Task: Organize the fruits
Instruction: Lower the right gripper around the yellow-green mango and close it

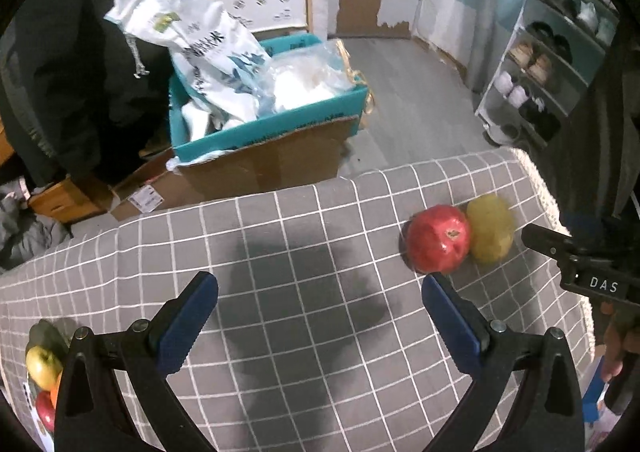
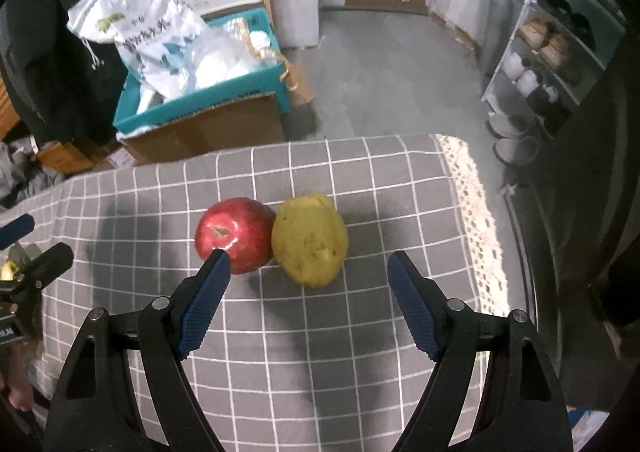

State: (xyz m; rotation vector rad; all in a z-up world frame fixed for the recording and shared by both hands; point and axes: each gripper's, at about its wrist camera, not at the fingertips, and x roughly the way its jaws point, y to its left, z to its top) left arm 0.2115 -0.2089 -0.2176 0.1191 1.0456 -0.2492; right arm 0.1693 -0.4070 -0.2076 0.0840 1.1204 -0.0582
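Note:
A red apple [image 2: 234,234] and a yellow pear [image 2: 310,238] lie side by side, touching, on the grey checked tablecloth [image 2: 320,352]. My right gripper [image 2: 308,264] is open and empty just in front of them, its left fingertip at the apple's near edge. In the left wrist view the apple [image 1: 438,238] and pear [image 1: 490,228] sit at the far right. My left gripper [image 1: 320,288] is open and empty over bare cloth, left of the fruit. A group of fruit [image 1: 42,368], yellow, orange and red, lies at the lower left, partly hidden by the gripper.
The right gripper's body [image 1: 580,264] shows at the right edge of the left wrist view. Beyond the table's far edge stand a cardboard box [image 1: 260,164] with a teal crate [image 1: 264,120] of bags, and a shoe rack [image 1: 548,64] at the right. A lace trim [image 2: 476,220] marks the table's right edge.

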